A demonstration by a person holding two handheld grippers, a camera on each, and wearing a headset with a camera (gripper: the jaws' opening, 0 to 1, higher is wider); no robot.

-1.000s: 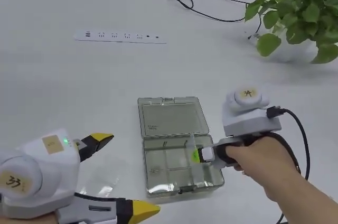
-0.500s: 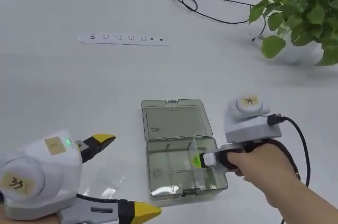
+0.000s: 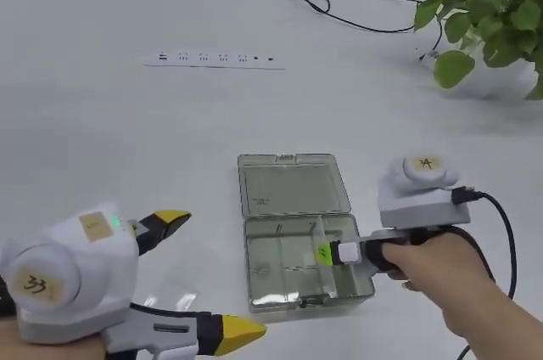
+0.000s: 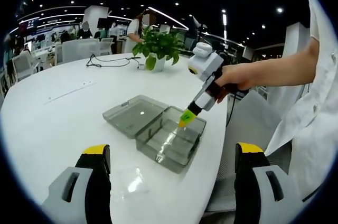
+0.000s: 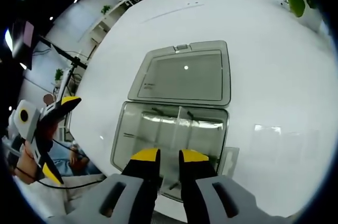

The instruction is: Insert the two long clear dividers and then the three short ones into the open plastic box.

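The open plastic box [image 3: 251, 268] lies mid-table, its lid [image 3: 293, 183] flat behind it and clear dividers standing inside. My right gripper [image 3: 325, 252], held by a hand, reaches into the box's right part. It is shut on a clear divider [image 3: 326, 233] that stands upright in the tray. The right gripper view shows the jaws of the right gripper [image 5: 169, 155] almost together over the box [image 5: 120, 138]. My left gripper [image 3: 208, 277] is open at the front left. Loose clear dividers [image 3: 165, 300] glint on the table between its jaws. The left gripper [image 4: 172, 148] faces the box [image 4: 158, 152] and the right gripper [image 4: 186, 118].
A white power strip [image 3: 214, 59] lies at the back of the table. A black cable [image 3: 339, 3] curls at the far right, next to a potted plant [image 3: 501, 12]. The table's near edge runs close behind the box in the left gripper view.
The head view has shifted, so everything sits further right. The divider in my right gripper stands a little lower in the box. The left gripper stays open in the same place.
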